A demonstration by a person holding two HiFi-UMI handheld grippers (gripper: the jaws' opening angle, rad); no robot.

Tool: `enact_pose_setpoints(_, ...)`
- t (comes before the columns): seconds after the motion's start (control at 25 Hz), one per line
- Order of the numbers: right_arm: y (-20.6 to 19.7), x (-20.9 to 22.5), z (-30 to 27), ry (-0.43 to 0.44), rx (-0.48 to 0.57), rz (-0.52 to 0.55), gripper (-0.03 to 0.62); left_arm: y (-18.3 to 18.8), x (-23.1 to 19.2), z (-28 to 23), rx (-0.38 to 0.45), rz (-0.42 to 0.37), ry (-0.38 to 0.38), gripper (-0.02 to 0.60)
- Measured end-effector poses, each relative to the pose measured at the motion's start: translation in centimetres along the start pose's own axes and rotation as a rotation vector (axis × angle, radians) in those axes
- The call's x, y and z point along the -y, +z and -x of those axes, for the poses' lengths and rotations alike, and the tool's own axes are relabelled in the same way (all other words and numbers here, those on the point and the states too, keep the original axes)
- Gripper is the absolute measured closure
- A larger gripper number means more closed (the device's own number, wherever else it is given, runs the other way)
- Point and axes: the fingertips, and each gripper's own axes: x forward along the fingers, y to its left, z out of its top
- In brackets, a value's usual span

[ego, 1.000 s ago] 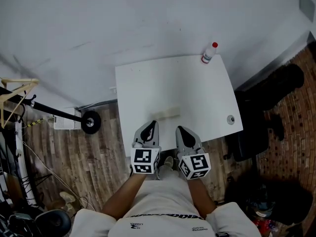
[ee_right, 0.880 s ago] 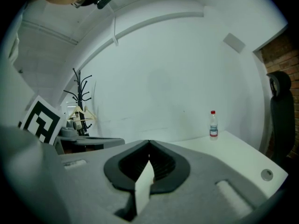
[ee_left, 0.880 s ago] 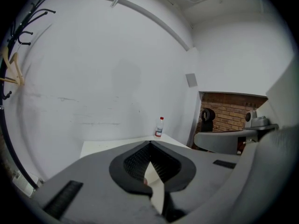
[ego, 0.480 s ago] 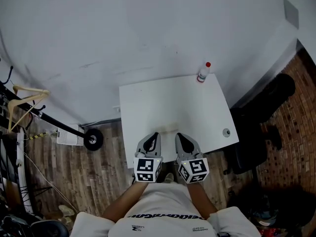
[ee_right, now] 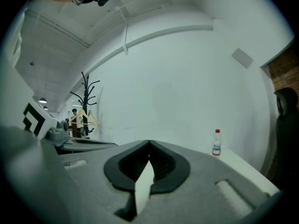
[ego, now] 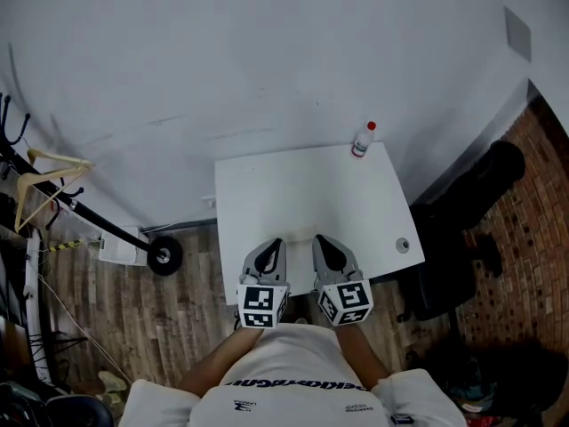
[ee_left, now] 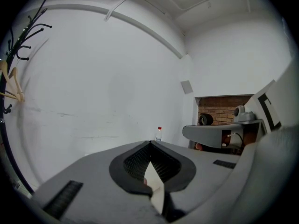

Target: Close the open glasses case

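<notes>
Since a second ago your head view has drawn back. The bench [ego: 302,194] now sits smaller and lower in it, and the pale glasses case that lay at mid bench then cannot be made out in any view now.

Off the bench's 9 o'clock side, a wooden hanger [ego: 49,172] hangs on a coat stand [ego: 18,163]. A black pole slants from there to a black wheel [ego: 164,255] on the wood floor [ego: 133,327], with a white box [ego: 120,247] just beside the wheel.

Your left tongs [ego: 272,243] are at the bench's 6 o'clock edge. In the left gripper view their jaws [ee_left: 150,143] meet at the tips and hold nothing, with only a sliver of white showing lower down between them. Their marker cube [ego: 260,305] carries black-and-white squares and no letters.

Your right tongs [ego: 320,239] sit just beside them on the same edge. In the right gripper view they are likewise drawn together at the tips [ee_right: 148,143] and empty. A second marker cube [ego: 347,302] rides behind them.

Print runs across your shirt [ego: 284,385], upside down to you and too small to read.

A bottle [ego: 362,139] with a red cap stands upright at the bench's 1 o'clock corner, well apart from both tongs. Its label is too small to read in any view. A small round grey fitting [ego: 403,245] sits near the 4 o'clock corner. Off the 3 o'clock side, a black chair [ego: 462,238] stands where the brick-patterned floor [ego: 524,265] begins.
</notes>
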Motion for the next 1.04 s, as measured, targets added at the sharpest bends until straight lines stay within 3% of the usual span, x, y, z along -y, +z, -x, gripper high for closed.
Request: enact_pose_setpoints(1.04, 0.3, 0.5, -0.9, -0.005, 0.018, 0.034, 0.592, 1.2, -0.3, -0.8, 0.039, 0.021, -0.020, 0.584)
